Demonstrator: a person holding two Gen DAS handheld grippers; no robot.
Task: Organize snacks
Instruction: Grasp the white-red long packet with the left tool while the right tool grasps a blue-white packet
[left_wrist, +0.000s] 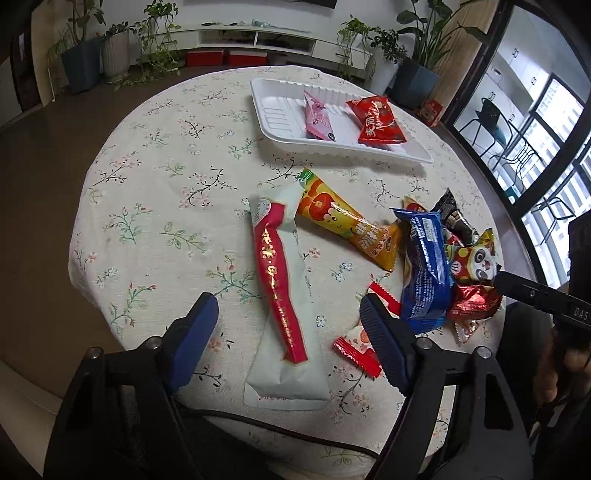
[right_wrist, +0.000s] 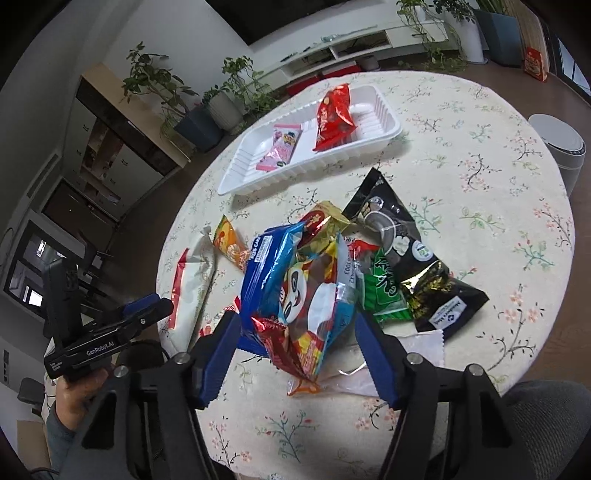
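Note:
A long white packet with a red band (left_wrist: 284, 280) lies on the flowered tablecloth between the fingers of my left gripper (left_wrist: 291, 325). The jaws are open and stand apart from it on both sides. My right gripper (right_wrist: 299, 350) straddles a panda-printed packet (right_wrist: 314, 306) on top of a snack pile. Its pads are close to the packet's sides, with no squeeze showing. A blue packet (right_wrist: 262, 273) leans against the panda packet. The white tray (left_wrist: 280, 136) at the far side holds a pink packet (left_wrist: 317, 116) and a red packet (left_wrist: 378, 120).
An orange apple-print packet (left_wrist: 347, 225) lies beside the long one. A small red-and-white packet (left_wrist: 358, 339) sits under my left gripper's right finger. Black packets (right_wrist: 399, 236) and a green packet (right_wrist: 384, 288) spread right of the pile. The round table's edge is close in front.

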